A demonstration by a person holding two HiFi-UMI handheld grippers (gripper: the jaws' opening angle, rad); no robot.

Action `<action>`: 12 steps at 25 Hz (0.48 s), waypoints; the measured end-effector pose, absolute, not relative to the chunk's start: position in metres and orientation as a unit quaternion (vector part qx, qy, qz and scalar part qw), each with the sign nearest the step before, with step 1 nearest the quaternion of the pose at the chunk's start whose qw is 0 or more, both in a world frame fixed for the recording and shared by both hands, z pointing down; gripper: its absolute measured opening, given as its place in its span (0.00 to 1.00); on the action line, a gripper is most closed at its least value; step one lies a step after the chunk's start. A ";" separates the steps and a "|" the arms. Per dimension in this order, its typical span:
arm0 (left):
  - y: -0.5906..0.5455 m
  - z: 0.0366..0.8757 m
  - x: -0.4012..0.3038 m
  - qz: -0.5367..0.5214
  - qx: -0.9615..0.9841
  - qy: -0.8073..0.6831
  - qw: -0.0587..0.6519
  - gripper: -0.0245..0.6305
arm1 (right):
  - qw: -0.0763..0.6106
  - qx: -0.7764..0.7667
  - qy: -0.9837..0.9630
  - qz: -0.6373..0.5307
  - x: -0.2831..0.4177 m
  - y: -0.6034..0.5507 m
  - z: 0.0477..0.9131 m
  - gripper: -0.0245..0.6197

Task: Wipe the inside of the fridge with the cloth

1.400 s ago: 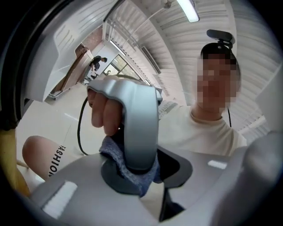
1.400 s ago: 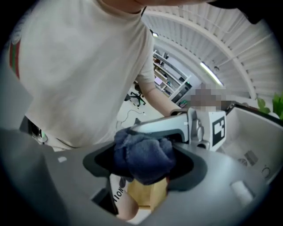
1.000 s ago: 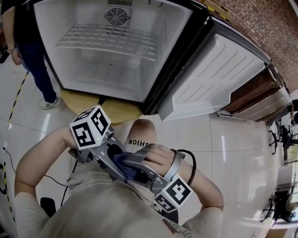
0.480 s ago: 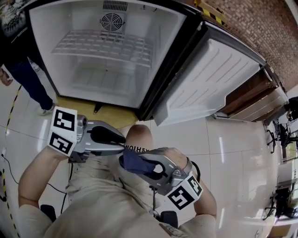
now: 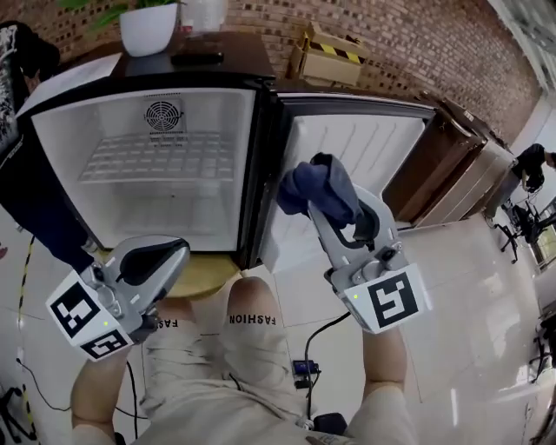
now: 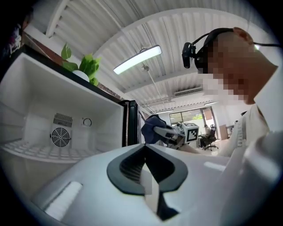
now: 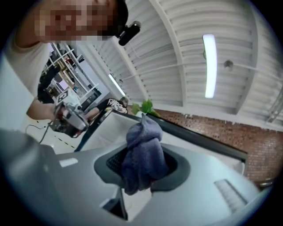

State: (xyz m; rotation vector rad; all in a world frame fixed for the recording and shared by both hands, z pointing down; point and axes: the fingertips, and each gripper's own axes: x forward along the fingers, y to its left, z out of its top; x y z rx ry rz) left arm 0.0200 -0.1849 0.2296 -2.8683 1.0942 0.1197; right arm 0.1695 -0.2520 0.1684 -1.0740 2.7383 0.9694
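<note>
The small fridge [image 5: 52, 165] stands open in front of me, white inside, with a wire shelf [image 5: 148, 156] and a round fan grille [image 5: 162, 115]. Its door [image 5: 373, 148] is swung out to the right. My right gripper [image 5: 333, 202] is raised in front of that door. Its jaws have just been closing and are shut on a bunched blue cloth [image 5: 314, 189], which fills them in the right gripper view [image 7: 142, 154]. My left gripper [image 5: 163, 255] is low at the left below the fridge opening. It has just closed with nothing between its fingers [image 6: 132, 165]. The cloth [image 6: 151, 128] also shows beyond it.
A person in dark clothes [image 5: 22, 165] stands at the fridge's left side. A potted plant [image 5: 149, 24] and a cardboard box [image 5: 330, 52] sit on top. A wooden cabinet [image 5: 456, 165] is behind the door. The fridge rests on a yellow round base [image 5: 208, 268]. A cable [image 5: 323, 335] lies on the floor.
Both grippers have risen from my lap and moved apart. The cloth, first between the two grippers, is now in the right one alone. The left gripper has let go and closed.
</note>
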 end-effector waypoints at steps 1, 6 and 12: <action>-0.190 0.224 0.024 0.042 -0.929 0.363 0.047 0.04 | 0.045 -0.359 0.872 0.330 0.168 -0.258 0.152 0.23; -0.198 0.207 0.056 0.026 -0.921 0.366 0.128 0.04 | 0.138 -0.414 0.809 0.394 0.153 -0.274 0.104 0.23; -0.202 0.204 0.068 0.011 -0.920 0.359 0.155 0.04 | 0.115 -0.502 0.743 0.427 0.204 -0.337 0.121 0.23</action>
